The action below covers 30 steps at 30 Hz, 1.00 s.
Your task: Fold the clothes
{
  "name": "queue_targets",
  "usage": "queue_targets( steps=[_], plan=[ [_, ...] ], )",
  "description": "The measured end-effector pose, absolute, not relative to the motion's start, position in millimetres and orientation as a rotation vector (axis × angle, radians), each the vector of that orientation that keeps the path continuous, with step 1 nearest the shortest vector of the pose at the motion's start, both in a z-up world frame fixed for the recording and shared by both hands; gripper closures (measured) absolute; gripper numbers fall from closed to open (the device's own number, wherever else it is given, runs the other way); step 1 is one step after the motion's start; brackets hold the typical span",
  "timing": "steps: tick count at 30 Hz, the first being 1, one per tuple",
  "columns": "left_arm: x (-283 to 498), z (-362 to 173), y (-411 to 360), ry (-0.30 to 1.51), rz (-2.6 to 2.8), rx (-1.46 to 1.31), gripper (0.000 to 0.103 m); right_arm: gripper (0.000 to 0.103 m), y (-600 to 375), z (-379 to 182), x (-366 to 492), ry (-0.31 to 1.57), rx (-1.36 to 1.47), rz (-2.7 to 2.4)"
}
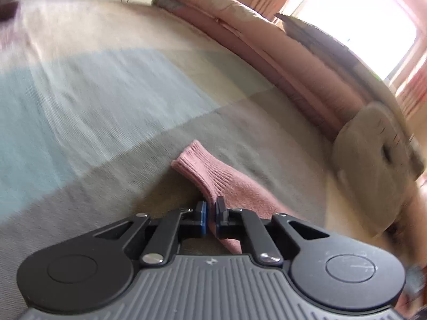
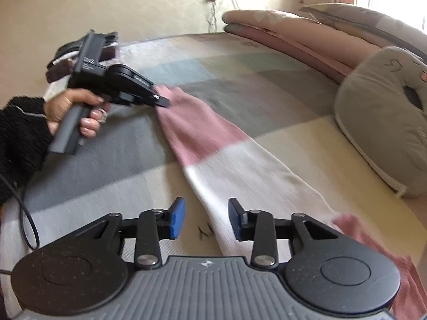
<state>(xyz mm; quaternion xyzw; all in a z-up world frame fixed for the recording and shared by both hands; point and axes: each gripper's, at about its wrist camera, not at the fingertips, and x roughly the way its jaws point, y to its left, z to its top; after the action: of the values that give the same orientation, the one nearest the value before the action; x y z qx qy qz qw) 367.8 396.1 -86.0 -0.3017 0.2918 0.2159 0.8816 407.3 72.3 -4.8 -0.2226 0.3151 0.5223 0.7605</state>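
Left claw (image 1: 211, 214) is clamped on the pink cuff (image 1: 192, 160) at 12 o'clock. Right claw (image 2: 206, 218) stands part open, empty, over the sleeve (image 2: 240, 170); carry the cuff across without slack.

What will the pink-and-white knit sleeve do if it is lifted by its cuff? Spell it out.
Probably floppy: the sleeve lies flat and limp on the bed, so it should sag below the left gripper pinching its ribbed cuff. Likely light, being thin knit. The ribbing looks grippy, so slipping seems unlikely.
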Motion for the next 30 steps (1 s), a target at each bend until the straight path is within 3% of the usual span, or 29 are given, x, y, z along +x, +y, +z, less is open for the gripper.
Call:
queue_targets(
  steps=[1, 3, 4, 7, 9, 13, 17, 20, 30],
  plan=[
    [368.5, -83.6, 394.3, 0.631, 0.475, -0.597, 0.081, 0.054, 67.9, -5.2, 408.4, 0.688, -0.483, 1.116],
    [366.9, -74.0, 390.1, 0.654, 0.548, -0.528, 0.058, 0.052, 57.2, -5.2, 412.1, 0.702, -0.462, 1.077],
    [368.0, -67.8, 383.5, 0.666, 0.589, -0.468, 0.053, 0.051, 52.1, -5.1, 414.2, 0.71, -0.447, 1.059],
    [375.3, -45.9, 349.4, 0.678, 0.62, -0.247, 0.048, 0.047, 36.7, -5.3, 418.8, 0.735, -0.392, 1.005],
    [382.7, -36.5, 320.5, 0.669, 0.487, -0.176, 0.031, 0.046, 28.3, -6.4, 419.7, 0.744, -0.367, 0.979],
    [403.8, -35.5, 261.7, 0.667, 0.091, -0.151, 0.03, 0.045, 22.3, -9.6, 420.5, 0.757, -0.355, 0.948],
    [423.8, -49.6, 246.2, 0.724, -0.137, -0.296, 0.029, 0.043, 18.0, -6.9, 420.1, 0.755, -0.351, 0.936],
    [425.9, -62.4, 264.7, 0.795, -0.157, -0.43, 0.029, 0.039, 11.0, -4.3, 420.9, 0.746, -0.351, 0.918],
    [406.4, -60.6, 383.2, 0.748, 0.135, -0.548, 0.029, 0.036, -21.8, -17.3, 430.4, 0.794, -0.305, 0.812]
  ],
)
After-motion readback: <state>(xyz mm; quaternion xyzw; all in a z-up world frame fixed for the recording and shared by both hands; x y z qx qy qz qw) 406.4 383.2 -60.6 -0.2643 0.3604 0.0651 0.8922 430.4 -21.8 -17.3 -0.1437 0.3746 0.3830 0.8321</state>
